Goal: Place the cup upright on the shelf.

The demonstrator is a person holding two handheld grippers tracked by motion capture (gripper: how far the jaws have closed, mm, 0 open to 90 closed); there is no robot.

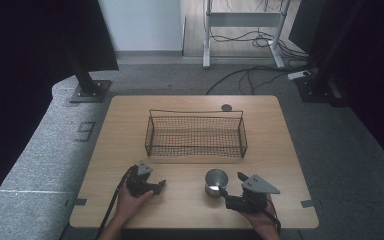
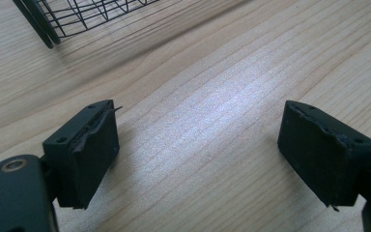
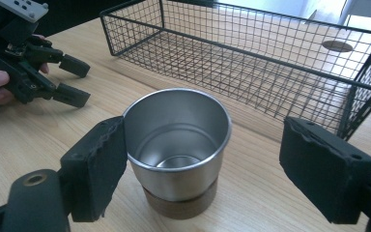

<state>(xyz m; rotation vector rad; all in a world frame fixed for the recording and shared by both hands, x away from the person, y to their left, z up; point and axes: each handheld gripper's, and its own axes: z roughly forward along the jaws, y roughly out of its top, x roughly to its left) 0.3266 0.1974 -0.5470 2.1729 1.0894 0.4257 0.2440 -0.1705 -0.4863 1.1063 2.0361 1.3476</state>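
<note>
Right tool (image 3: pixel 203 159) jaws wide apart around steel cup (image 3: pixel 178 145), left jaw touching it. Left tool (image 2: pixel 198 154) wide apart, empty, over worktop (image 2: pixel 212 96).

Light wooden table (image 1: pixel 280 150) on grey carpet (image 1: pixel 340 150); white wall (image 1: pixel 140 25) behind; cables (image 1: pixel 250 75) trailing across floor.

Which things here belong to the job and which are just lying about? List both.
Likely in the job (a guess):
metal cup, between the open jaws of the right gripper
wire basket
left gripper, open

Just about:
floor cables
black stands
</note>
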